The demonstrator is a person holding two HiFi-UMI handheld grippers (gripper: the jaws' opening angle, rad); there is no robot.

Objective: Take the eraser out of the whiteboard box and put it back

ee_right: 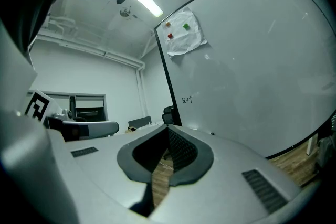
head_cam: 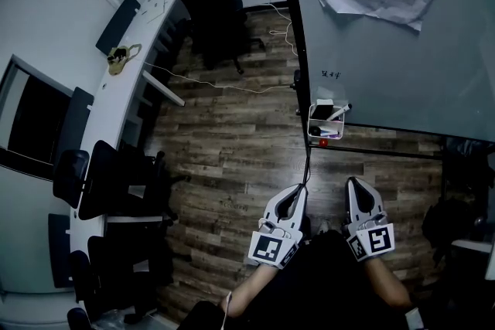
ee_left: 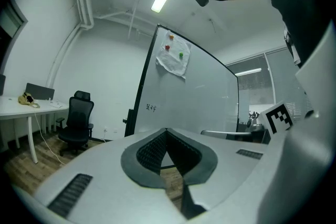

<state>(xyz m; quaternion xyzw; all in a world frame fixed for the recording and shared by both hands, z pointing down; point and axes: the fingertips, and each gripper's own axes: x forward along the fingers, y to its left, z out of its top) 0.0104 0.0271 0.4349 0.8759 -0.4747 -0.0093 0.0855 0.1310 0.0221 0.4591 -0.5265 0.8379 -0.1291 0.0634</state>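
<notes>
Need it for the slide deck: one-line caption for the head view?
Left gripper and right gripper, both shut and empty, point toward the box at the whiteboard's lower corner.

We face the whiteboard (head_cam: 387, 66) on our right, the whiteboard box (head_cam: 326, 124) hanging at its lower left corner. A long desk (head_cam: 135, 81) runs down our left, an office chair (head_cam: 207, 0) between its far end and the board.
</notes>
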